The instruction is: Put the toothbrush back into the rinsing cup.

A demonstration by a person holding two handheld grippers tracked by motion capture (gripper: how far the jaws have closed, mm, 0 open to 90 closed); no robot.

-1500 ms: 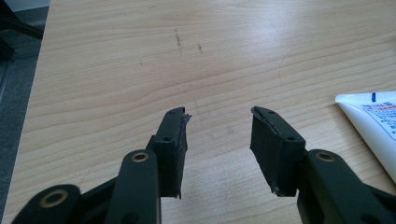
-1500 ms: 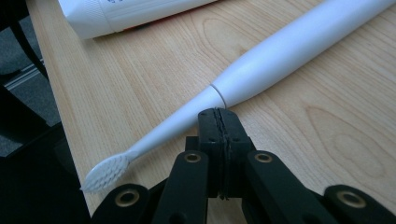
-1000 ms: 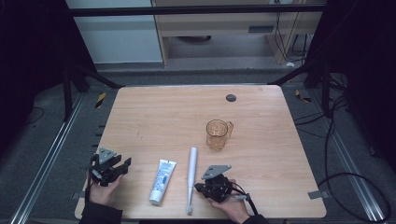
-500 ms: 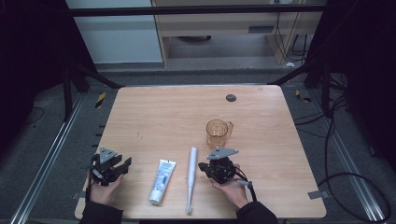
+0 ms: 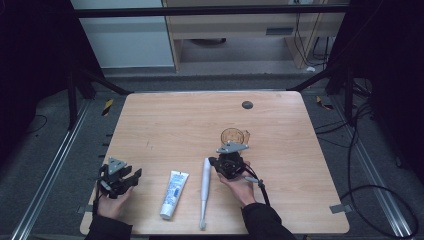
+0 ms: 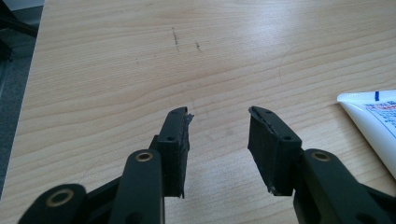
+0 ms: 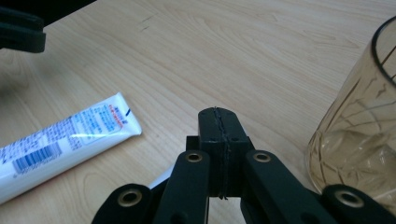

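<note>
— What are the two hands doing?

— The right tongs [image 5: 223, 161] are shut tight with nothing in them. They sit between the white toothbrush [image 5: 204, 190] and the brown see-through cup [image 5: 234, 137], very near the cup. Up close, the cup [image 7: 359, 140] is just beside the shut tips.

— And the other hand?

— The left tongs [image 5: 131, 176] hover low at the near left corner of the wooden surface [image 5: 170, 120]. They are partly open and hold nothing. They have just been closing a little, with only bare wood between them.

— Where is the toothpaste?

— The toothpaste tube [image 5: 173, 193] lies flat, between the left tongs and the toothbrush. It touches neither. From the left tongs you can see its white end [image 6: 371, 123] off to one side.

— So is anything done yet?

— I think not. The cup stands upright and looks empty. The toothbrush and the tube both lie on the surface. Nothing is picked up, so nearly all the work is left.
</note>
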